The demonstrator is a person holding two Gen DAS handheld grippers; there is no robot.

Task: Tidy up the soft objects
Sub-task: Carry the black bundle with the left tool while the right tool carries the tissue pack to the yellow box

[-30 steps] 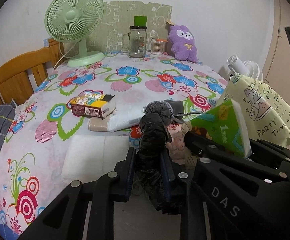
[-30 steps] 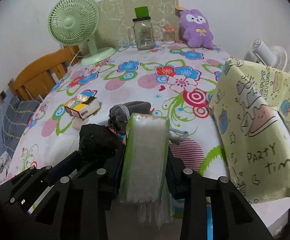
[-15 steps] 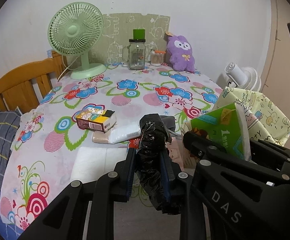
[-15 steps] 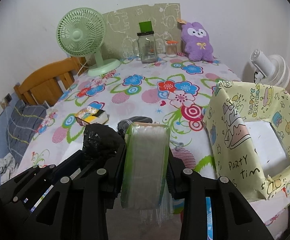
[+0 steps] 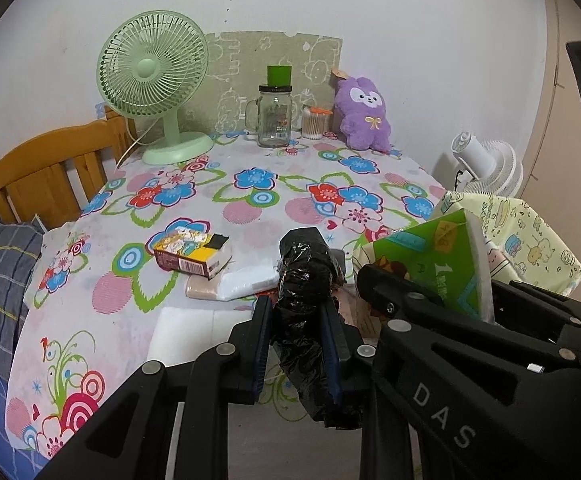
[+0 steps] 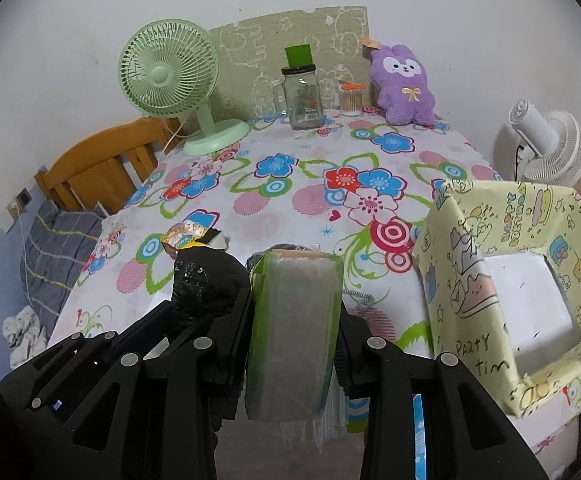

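A black plastic bundle (image 5: 305,280) is clamped between the pads of the left hand-held gripper (image 5: 296,344), held above the near edge of the tabletop (image 5: 250,208). A green tissue pack (image 6: 292,332) is gripped upright by the right hand-held gripper (image 6: 294,344), just beside the bundle. A yellow patterned box (image 6: 502,240), open on top, is seen at the right edge of the tabletop. A small carton (image 5: 190,254) and a white packet (image 5: 246,280) are left lying on the flowered cloth. A purple plush toy (image 5: 364,114) is propped at the far wall.
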